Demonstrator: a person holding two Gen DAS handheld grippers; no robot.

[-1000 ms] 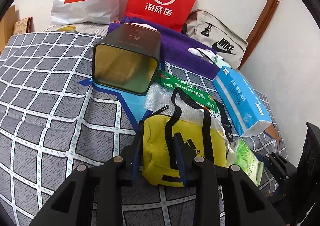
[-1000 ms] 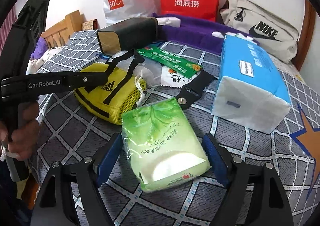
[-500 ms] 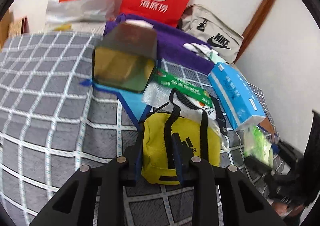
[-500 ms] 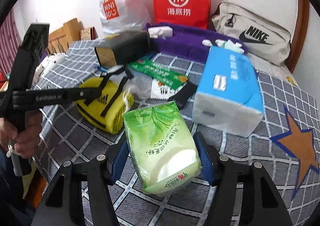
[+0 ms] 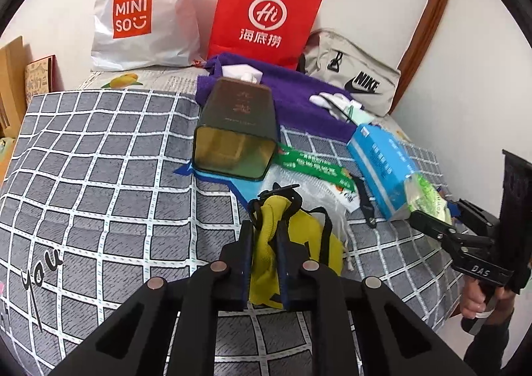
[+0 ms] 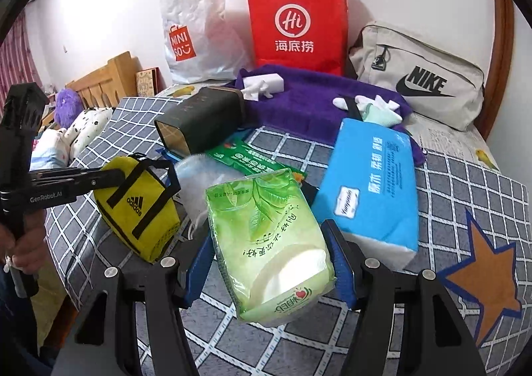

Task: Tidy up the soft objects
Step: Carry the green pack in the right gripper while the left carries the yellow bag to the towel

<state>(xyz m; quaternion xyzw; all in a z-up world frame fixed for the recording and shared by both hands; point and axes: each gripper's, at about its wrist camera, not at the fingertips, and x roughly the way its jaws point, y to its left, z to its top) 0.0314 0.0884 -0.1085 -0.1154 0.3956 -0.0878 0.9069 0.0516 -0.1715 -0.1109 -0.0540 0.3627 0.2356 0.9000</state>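
Left wrist view: the left gripper (image 5: 262, 243) has its two fingers clenched on a fold of the yellow Adidas pouch (image 5: 299, 243), which hangs from the pinch above the grey checked bedspread (image 5: 99, 183). Only a corner of fabric is caught, so the pouch sags to the right of the fingers. Its long axis runs from the pinched top corner, near the black strap loops, down and to the right, with the bulk slumping toward the bed.

Right wrist view: the right gripper (image 6: 271, 263) grasps the green tissue pack (image 6: 266, 239) across its width, blue pads pressed on both long sides. The pack is lifted clear of the bedspread, beside the blue tissue pack (image 6: 372, 183). Its long axis runs along the fingers, the far end pointing away toward the dark tin box (image 6: 199, 120) and tilted slightly up.

To do this step well, keeping both grips firm while carrying seems wise, since soft packs compress and can slide out. The pouch looks likelier to slip, as so little cloth is held; moving it slowly and low over the bed would limit swinging. Setting each item down flat before releasing should keep them tidy
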